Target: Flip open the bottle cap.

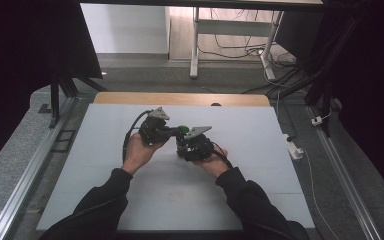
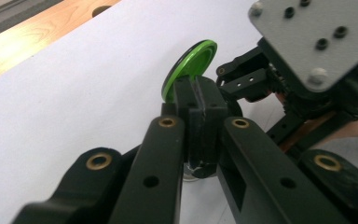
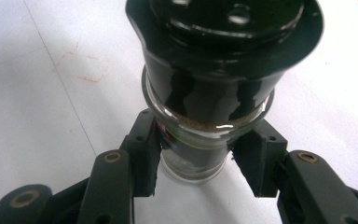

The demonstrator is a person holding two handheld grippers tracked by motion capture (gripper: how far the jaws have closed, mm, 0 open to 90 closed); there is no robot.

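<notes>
My right claw [image 3: 200,163] is clenching a glass jar's [image 3: 193,161] neck | my left claw [image 2: 198,135] is gripping its black lid [image 2: 200,100], green disc [image 2: 189,65] at 12 o'clock | high view: both are meeting mid-counter [image 1: 105,190], wooden edge [image 1: 180,98] beyond.

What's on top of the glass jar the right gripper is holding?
A black grinder-style cap sits on the glass jar, covering its mouth. Brownish granules show through the glass at the neck; most of the inside is hidden by the cap and dark reflections.
</notes>
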